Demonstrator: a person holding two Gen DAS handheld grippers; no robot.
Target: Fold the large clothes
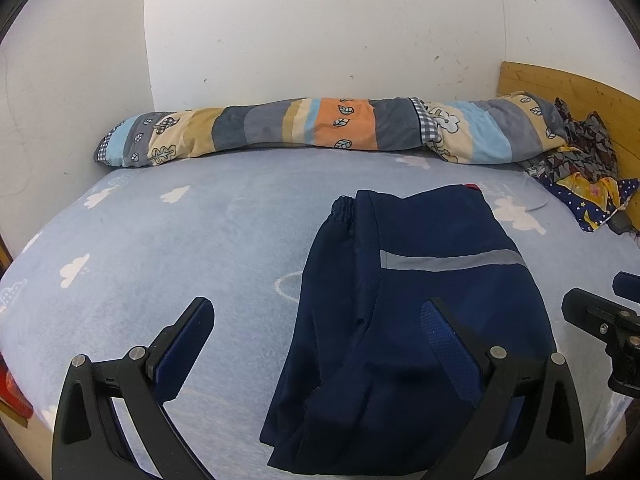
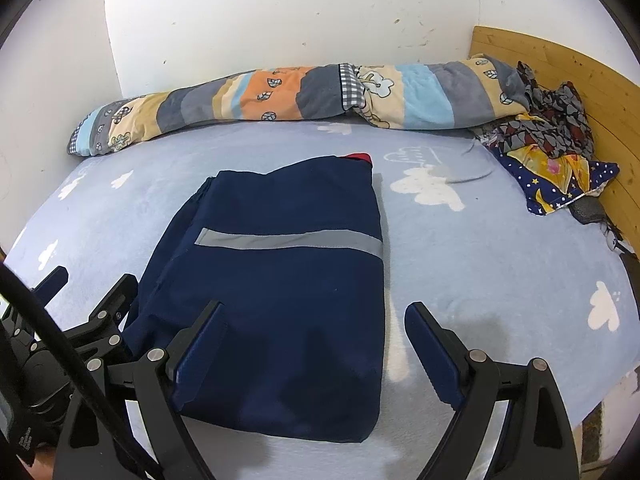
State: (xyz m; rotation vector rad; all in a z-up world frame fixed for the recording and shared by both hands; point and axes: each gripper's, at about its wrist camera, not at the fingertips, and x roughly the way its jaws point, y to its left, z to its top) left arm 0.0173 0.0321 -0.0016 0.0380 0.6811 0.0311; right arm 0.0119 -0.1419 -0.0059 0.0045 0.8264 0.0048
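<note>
Both grippers, left gripper point(image 1: 320, 344) and right gripper point(image 2: 316, 340), spread empty, folded navy garment point(image 2: 280, 280) lengthwise toward wall

Both cameras sit low at the near edge of the light blue cloud-print bed point(image 1: 168, 248), looking across it toward the white wall point(image 1: 320, 32). The left view stands left of the folded navy garment with a grey stripe point(image 1: 420, 312), the right view right of it. Both share that garment point(image 2: 280, 280) and the striped rolled quilt point(image 2: 280, 96), close up.
</note>
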